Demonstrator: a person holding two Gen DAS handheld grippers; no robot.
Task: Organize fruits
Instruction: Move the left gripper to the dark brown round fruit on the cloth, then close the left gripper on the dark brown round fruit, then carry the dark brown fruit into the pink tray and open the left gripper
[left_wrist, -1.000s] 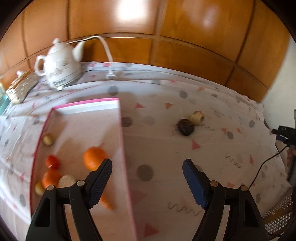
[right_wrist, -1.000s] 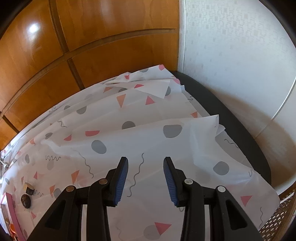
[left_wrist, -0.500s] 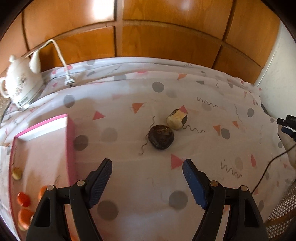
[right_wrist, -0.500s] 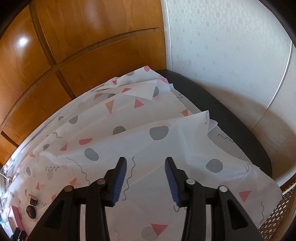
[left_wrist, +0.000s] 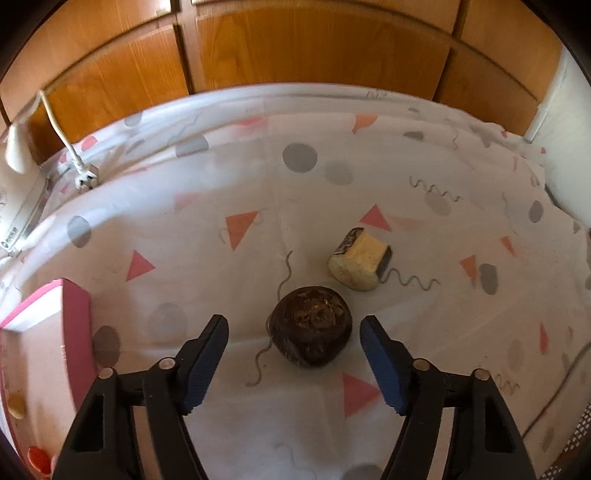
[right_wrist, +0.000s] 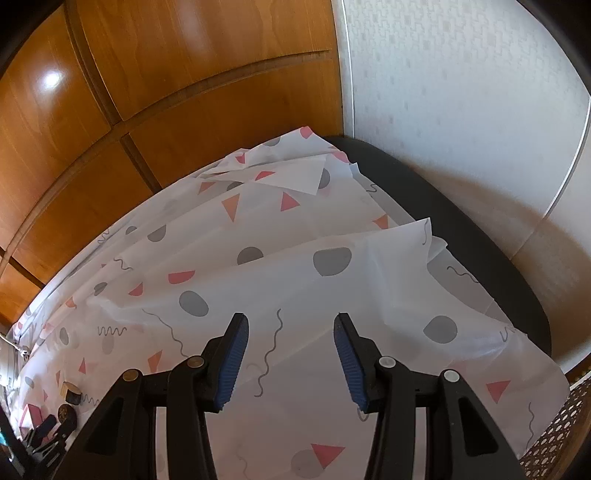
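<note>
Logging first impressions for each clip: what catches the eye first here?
A dark brown round fruit lies on the patterned tablecloth, in front of the open jaws of the left gripper. Just behind it lies a pale cut fruit piece. A pink-rimmed tray sits at the left edge.

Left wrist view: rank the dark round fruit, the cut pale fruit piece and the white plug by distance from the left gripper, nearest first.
From the left gripper:
1. Dark round fruit, just ahead between the open jaws.
2. Cut pale fruit piece, beyond it, to the right.
3. White plug, far left by the wood panels.
</note>
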